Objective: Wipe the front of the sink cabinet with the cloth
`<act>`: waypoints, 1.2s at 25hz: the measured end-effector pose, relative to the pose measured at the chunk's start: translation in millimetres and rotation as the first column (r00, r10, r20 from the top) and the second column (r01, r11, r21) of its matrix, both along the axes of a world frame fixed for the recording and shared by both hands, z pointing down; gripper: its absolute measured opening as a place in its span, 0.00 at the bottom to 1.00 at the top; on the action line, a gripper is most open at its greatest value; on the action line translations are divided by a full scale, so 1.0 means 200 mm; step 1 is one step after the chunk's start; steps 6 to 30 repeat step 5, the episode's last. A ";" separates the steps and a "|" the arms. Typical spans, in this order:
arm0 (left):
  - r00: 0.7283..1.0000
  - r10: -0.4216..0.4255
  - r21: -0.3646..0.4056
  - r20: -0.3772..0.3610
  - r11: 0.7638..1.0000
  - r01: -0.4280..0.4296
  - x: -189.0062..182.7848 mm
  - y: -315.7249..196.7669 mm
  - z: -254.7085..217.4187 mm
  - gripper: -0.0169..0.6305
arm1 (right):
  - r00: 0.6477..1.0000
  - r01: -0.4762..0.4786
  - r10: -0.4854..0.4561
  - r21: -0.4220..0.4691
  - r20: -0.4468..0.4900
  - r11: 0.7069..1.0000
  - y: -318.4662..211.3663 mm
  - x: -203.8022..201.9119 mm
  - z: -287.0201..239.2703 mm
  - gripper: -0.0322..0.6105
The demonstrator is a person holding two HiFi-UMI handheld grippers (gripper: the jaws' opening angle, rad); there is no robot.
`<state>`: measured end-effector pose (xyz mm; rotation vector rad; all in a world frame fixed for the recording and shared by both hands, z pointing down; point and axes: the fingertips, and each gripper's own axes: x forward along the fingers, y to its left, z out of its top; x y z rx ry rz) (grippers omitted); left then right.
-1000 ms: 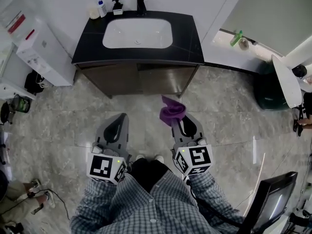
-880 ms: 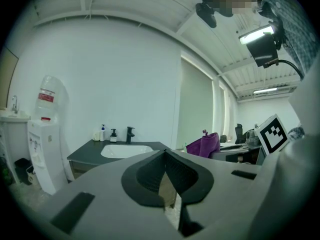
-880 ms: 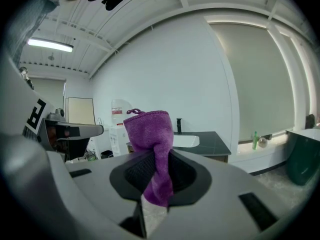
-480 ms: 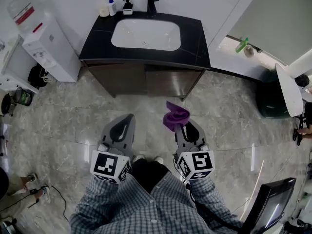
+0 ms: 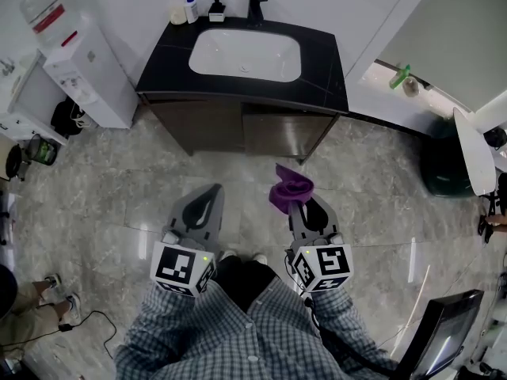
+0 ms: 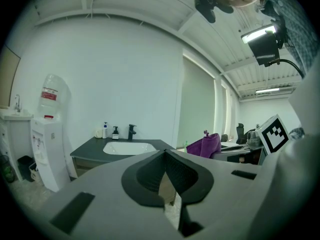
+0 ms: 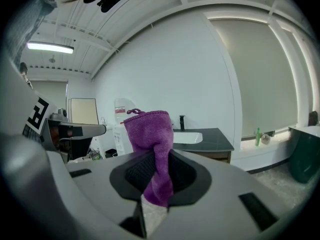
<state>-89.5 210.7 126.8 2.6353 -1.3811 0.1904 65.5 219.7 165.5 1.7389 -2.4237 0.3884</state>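
- Well short of the sink cabinet (image 5: 238,129), our right tool (image 5: 299,203) clamps the purple cloth (image 5: 289,187); our left tool (image 5: 211,192) is closed, empty.
- With the cloth bunched so, we risk bare tool scraping the front.

Quick count: two tongs, the left tongs (image 5: 211,193) and right tongs (image 5: 301,206), one purple cloth (image 5: 289,187), one sink cabinet (image 5: 238,129), one tap (image 5: 255,5), one water dispenser (image 5: 79,62), and probably three bottles (image 5: 190,6) on the worktop. They're tiny though.
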 end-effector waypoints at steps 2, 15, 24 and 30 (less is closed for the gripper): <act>1.000 -0.001 0.000 0.002 1.000 0.001 0.00 0.00 0.00 0.04 | 1.000 0.001 -0.001 0.000 0.002 1.000 0.00 0.00 0.00 0.16; 1.000 0.005 -0.001 0.005 1.000 -0.005 0.01 -0.01 -0.01 0.04 | 1.000 0.000 0.000 0.005 0.004 1.000 0.00 0.01 -0.01 0.16; 1.000 0.005 -0.001 0.005 1.000 -0.005 0.01 -0.01 -0.01 0.04 | 1.000 0.000 0.000 0.005 0.004 1.000 0.00 0.01 -0.01 0.16; 1.000 0.005 -0.001 0.005 1.000 -0.005 0.01 -0.01 -0.01 0.04 | 1.000 0.000 0.000 0.005 0.004 1.000 0.00 0.01 -0.01 0.16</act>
